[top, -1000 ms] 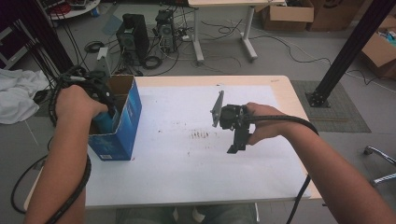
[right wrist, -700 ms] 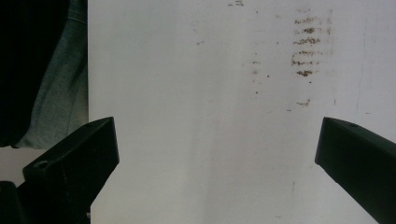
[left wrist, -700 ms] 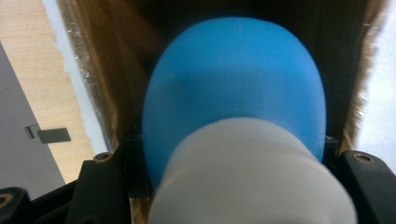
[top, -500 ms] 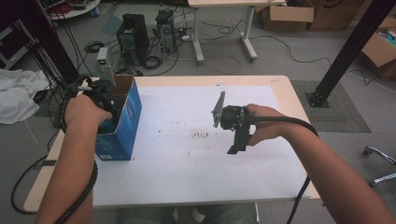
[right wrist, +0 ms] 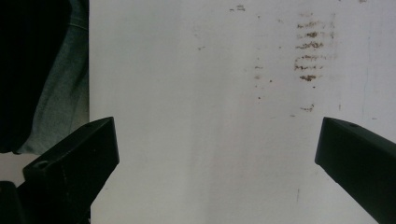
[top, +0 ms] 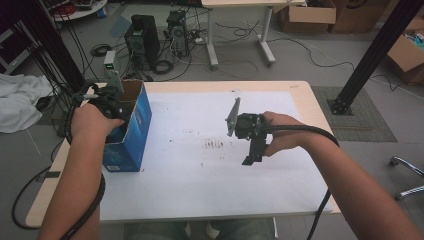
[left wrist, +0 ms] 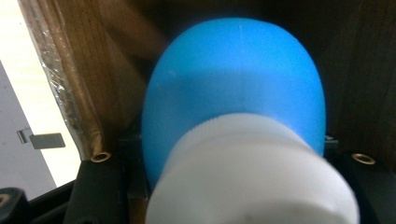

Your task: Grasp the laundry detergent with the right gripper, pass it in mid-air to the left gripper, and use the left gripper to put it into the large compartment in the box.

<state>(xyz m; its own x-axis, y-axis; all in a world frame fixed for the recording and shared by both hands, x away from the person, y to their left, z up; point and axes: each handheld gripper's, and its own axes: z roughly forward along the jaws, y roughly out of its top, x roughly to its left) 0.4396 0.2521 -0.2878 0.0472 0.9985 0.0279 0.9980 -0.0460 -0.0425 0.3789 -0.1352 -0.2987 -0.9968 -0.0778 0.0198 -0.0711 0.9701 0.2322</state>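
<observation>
An open blue cardboard box [top: 131,135] stands at the table's left edge. My left gripper [top: 107,107] reaches down into it from above, with its jaws hidden by the hand in the high view. In the left gripper view the jaws are shut on a blue bottle [left wrist: 233,79] with a white cap [left wrist: 252,172], surrounded by the box's brown inner walls [left wrist: 70,70]. My right gripper [top: 252,152] hangs over the middle of the white table top [top: 190,180], pointing down. Its jaws stand wide open [right wrist: 217,130] with nothing between them.
A patch of brown stains [top: 215,144] marks the table's middle. Beyond the far edge, computer towers [top: 145,42] and cables stand on the floor. A white cloth [top: 20,102] lies at the left. A black post [top: 370,55] rises at the right.
My left hand has sunk lower into the blue box with the bottle. The right hand and gripper have stayed where they were.
</observation>
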